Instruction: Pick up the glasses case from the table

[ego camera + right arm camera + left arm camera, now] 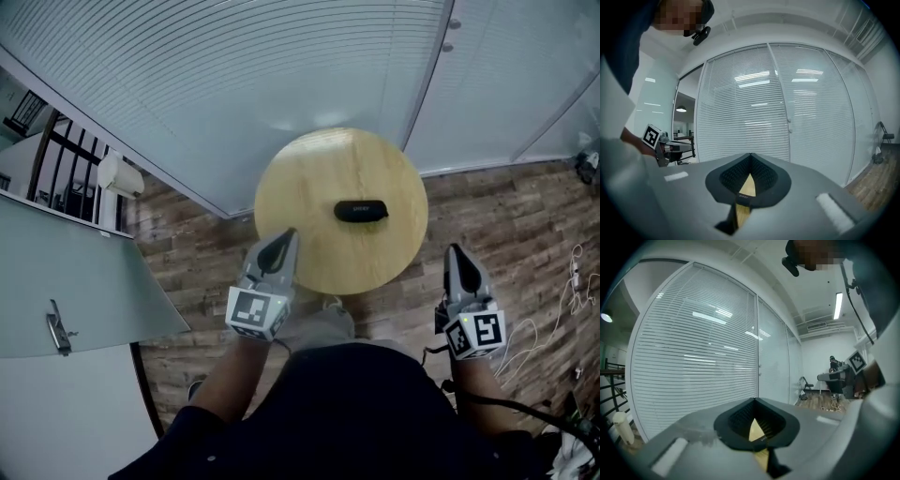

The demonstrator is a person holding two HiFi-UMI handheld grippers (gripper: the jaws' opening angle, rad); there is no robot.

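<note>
Nearest are the two grippers, one in each hand. The left gripper (284,238) has its tip over the near left edge of the round wooden table (314,178). Its fingers are pressed together, and it holds nothing. The right gripper (456,251) is off to the right of the table, over the plank floor (506,234). Its fingers are squeezed together too, with nothing in them.

Farther out, the black glasses case (362,211) lies flat on the table, a bit right of the middle. Nothing else is on the table. The case is well apart from both grippers, and no closer to the left one.

Behind the table stands a glass wall with white blinds (234,75).

The case looks small and rounded like a long pebble. It is probably light, with a hard shell that will not squash. Its top looks smooth, so it might slip. A good place to take hold is the middle, with one finger on each long side. The fingers would have to open first.
</note>
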